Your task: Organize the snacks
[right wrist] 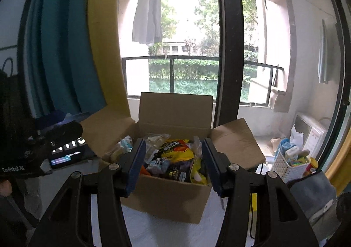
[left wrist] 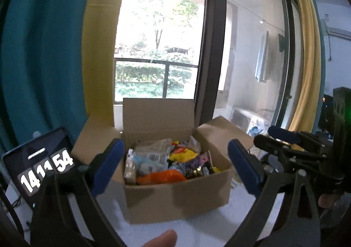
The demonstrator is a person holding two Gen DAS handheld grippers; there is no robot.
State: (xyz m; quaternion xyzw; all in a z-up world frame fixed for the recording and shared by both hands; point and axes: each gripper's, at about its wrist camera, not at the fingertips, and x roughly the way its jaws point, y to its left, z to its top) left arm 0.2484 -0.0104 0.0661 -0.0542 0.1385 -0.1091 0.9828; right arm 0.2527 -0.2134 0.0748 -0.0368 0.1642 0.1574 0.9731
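Behind everything stands a tall window (right wrist: 193, 49) with teal and yellow curtains (left wrist: 65, 49) at its left; a white table (left wrist: 197, 231) carries an open cardboard box (left wrist: 175, 198) at its middle, flaps splayed outward and the rear flap upright; its long axis runs left to right across both views, mouth facing up; inside lies a jumble of snacks (right wrist: 175, 157): yellow, orange, purple and clear wrappers, heaped to the rim; left gripper (left wrist: 175, 165) hovers before the box, jaws spread wide with nothing between them; right gripper (right wrist: 173, 163) hangs near the front wall, jaws half apart, pads pressing nothing; a white basket (right wrist: 287, 165) stands well to the right; a clock tablet (left wrist: 39, 165) leans at left.
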